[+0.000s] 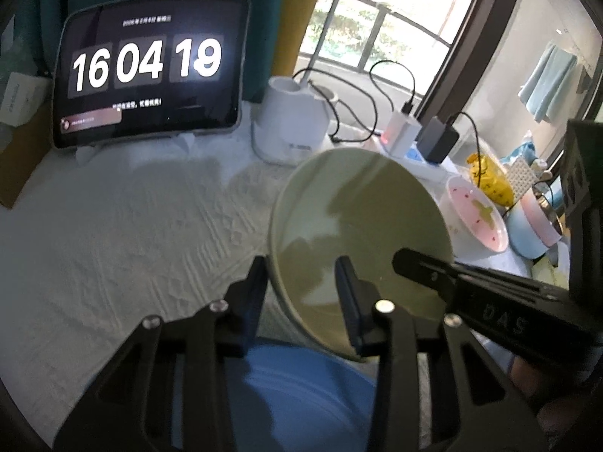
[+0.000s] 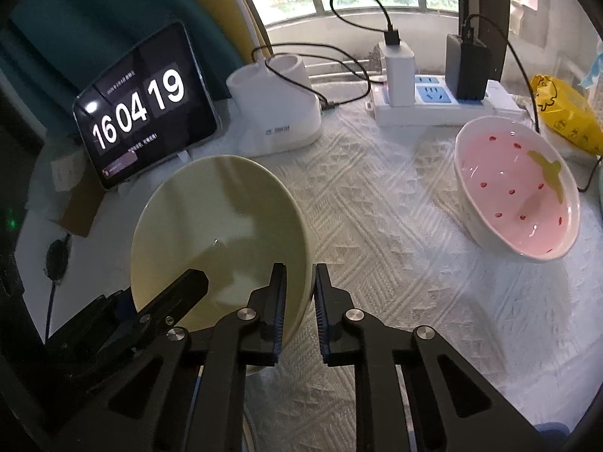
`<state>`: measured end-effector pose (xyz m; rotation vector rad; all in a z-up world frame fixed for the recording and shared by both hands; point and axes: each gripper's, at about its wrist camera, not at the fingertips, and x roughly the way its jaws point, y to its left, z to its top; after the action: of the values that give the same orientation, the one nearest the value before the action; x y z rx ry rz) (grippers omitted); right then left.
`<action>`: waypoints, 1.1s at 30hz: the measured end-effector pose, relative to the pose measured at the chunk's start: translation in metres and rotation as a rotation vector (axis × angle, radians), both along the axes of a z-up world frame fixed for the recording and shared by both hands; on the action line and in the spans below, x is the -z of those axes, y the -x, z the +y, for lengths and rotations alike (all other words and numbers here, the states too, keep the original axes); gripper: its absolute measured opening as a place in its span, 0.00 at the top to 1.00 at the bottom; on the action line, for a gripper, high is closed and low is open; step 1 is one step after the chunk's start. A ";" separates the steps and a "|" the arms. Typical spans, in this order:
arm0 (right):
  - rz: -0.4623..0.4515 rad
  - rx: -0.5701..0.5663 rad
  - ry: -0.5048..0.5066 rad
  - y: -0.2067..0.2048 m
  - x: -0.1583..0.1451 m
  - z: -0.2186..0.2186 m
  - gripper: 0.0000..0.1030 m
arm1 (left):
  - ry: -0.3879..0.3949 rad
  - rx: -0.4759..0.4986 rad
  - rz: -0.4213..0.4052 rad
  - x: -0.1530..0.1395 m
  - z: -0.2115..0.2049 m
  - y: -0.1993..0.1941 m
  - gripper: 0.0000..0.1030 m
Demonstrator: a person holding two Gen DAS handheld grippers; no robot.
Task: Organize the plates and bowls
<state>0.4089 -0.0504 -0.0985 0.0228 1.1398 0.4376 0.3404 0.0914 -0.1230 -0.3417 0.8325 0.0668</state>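
A pale green bowl (image 1: 358,222) (image 2: 222,233) is held tilted above the white cloth. My left gripper (image 1: 301,282) straddles its left rim, one finger outside and one inside, with a gap showing. My right gripper (image 2: 299,290) is shut on the bowl's right rim. A blue plate (image 1: 294,388) lies under the left gripper. A pink strawberry-pattern bowl (image 2: 520,192) (image 1: 478,214) stands on the cloth to the right. A blue and pink bowl (image 1: 535,226) sits farther right.
A tablet showing a clock (image 1: 150,71) (image 2: 143,109) stands at the back left. A white holder (image 2: 275,113), a power strip with chargers and cables (image 2: 433,98) and a yellow bag (image 2: 565,116) line the window side.
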 end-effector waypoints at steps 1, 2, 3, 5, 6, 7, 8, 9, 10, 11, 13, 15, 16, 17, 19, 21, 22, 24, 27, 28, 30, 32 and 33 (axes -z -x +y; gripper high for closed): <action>-0.003 0.001 -0.006 0.001 -0.002 -0.001 0.85 | -0.001 0.000 -0.006 -0.003 -0.001 0.002 0.63; -0.007 0.002 -0.011 0.002 -0.004 -0.003 0.86 | -0.003 0.000 -0.011 -0.004 -0.001 0.003 0.63; -0.011 0.003 -0.016 0.003 -0.006 -0.004 0.86 | -0.006 0.001 -0.016 -0.006 -0.001 0.005 0.63; -0.021 0.002 -0.022 0.006 -0.009 -0.005 0.86 | -0.012 -0.001 -0.026 -0.011 -0.002 0.008 0.63; -0.026 0.001 -0.025 0.007 -0.011 -0.005 0.86 | -0.014 -0.002 -0.031 -0.013 -0.003 0.010 0.63; -0.029 0.001 -0.027 0.009 -0.013 -0.006 0.86 | -0.014 -0.003 -0.035 -0.015 -0.003 0.011 0.63; -0.035 0.000 -0.029 0.010 -0.015 -0.006 0.86 | -0.015 -0.003 -0.038 -0.017 -0.004 0.012 0.63; -0.040 0.000 -0.030 0.012 -0.017 -0.006 0.86 | -0.015 -0.003 -0.042 -0.018 -0.004 0.013 0.63; -0.045 -0.001 -0.031 0.014 -0.019 -0.006 0.86 | -0.017 -0.003 -0.047 -0.021 -0.005 0.015 0.63; -0.051 -0.001 -0.033 0.016 -0.022 -0.007 0.86 | -0.020 -0.002 -0.053 -0.023 -0.006 0.017 0.63; -0.059 0.000 -0.040 0.019 -0.026 -0.009 0.86 | -0.023 0.001 -0.065 -0.028 -0.008 0.020 0.63; -0.072 0.001 -0.049 0.022 -0.032 -0.011 0.86 | -0.029 0.004 -0.081 -0.034 -0.011 0.024 0.63; -0.076 0.002 -0.053 0.024 -0.035 -0.012 0.86 | -0.031 0.006 -0.087 -0.036 -0.012 0.026 0.63; -0.082 0.004 -0.057 0.026 -0.038 -0.013 0.86 | -0.032 0.007 -0.094 -0.039 -0.013 0.028 0.63; -0.092 0.005 -0.061 0.030 -0.043 -0.015 0.86 | -0.035 0.011 -0.105 -0.044 -0.015 0.031 0.63; -0.102 0.007 -0.065 0.033 -0.049 -0.018 0.86 | -0.039 0.015 -0.115 -0.049 -0.018 0.034 0.63; -0.106 0.008 -0.067 0.035 -0.051 -0.019 0.86 | -0.040 0.017 -0.121 -0.051 -0.019 0.036 0.63; -0.114 0.010 -0.071 0.038 -0.056 -0.023 0.86 | -0.043 0.020 -0.130 -0.055 -0.022 0.039 0.63; -0.124 0.016 -0.077 0.042 -0.062 -0.028 0.86 | -0.045 0.027 -0.140 -0.060 -0.027 0.044 0.63; -0.127 0.018 -0.079 0.044 -0.063 -0.030 0.86 | -0.046 0.030 -0.144 -0.062 -0.029 0.046 0.63; -0.131 0.022 -0.082 0.048 -0.066 -0.034 0.86 | -0.048 0.035 -0.148 -0.065 -0.033 0.048 0.63; -0.134 0.027 -0.087 0.052 -0.069 -0.038 0.86 | -0.049 0.042 -0.153 -0.068 -0.037 0.052 0.63; -0.136 0.028 -0.089 0.054 -0.070 -0.040 0.86 | -0.048 0.045 -0.155 -0.069 -0.038 0.053 0.63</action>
<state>0.3550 -0.0901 -0.0280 0.0853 0.9849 0.4573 0.2872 0.0533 -0.0541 -0.2788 0.6840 0.0182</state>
